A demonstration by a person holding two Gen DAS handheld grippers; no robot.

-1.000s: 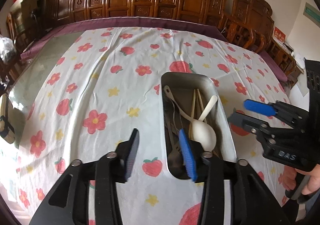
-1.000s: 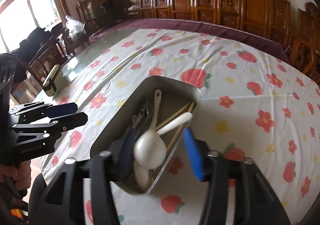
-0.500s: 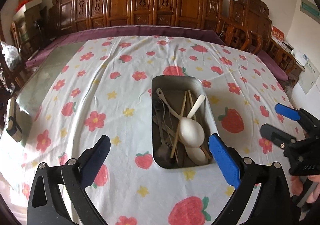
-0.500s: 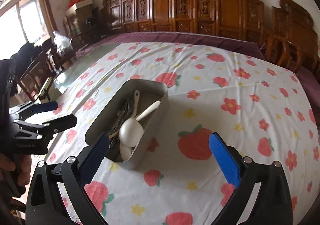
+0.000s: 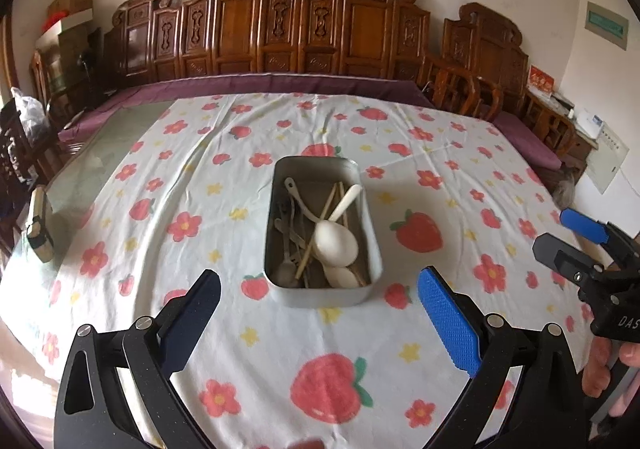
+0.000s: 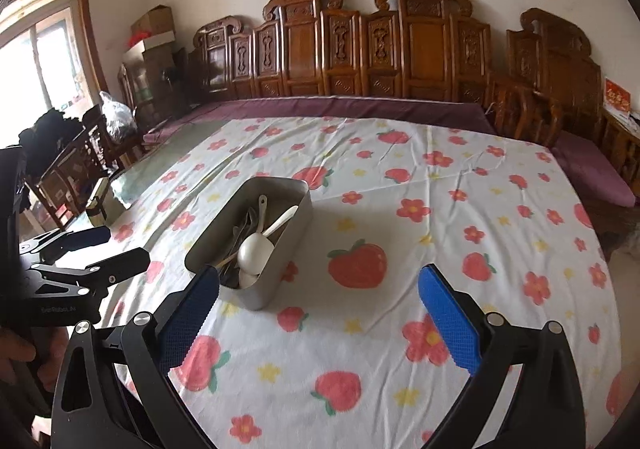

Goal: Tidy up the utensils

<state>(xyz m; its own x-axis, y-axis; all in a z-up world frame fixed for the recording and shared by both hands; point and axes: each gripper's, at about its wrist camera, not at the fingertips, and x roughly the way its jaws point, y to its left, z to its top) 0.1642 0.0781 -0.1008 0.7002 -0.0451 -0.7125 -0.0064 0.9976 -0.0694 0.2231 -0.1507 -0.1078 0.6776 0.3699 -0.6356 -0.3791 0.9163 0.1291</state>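
Observation:
A grey metal tray (image 5: 370,221) stands mid-table and shows in the right wrist view too (image 6: 298,227). In it lie two white ceramic spoons (image 5: 335,241), wooden chopsticks (image 5: 320,231) and metal cutlery (image 5: 286,245). My left gripper (image 5: 320,313) is open and empty, held back from the tray's near end. My right gripper (image 6: 318,309) is open and empty, to the right of the tray and above the cloth. Each gripper shows at the edge of the other's view, the right (image 5: 568,233) and the left (image 6: 108,245).
A white tablecloth (image 5: 420,177) with strawberries and flowers covers the table. A small box-like object (image 5: 38,225) sits at the left edge on bare glass. Carved wooden chairs (image 5: 288,33) line the far side and right.
Both grippers have pulled back and up from the tray and opened wide. A second ago the left was close over the tray's near end and the right hovered over the spoons.

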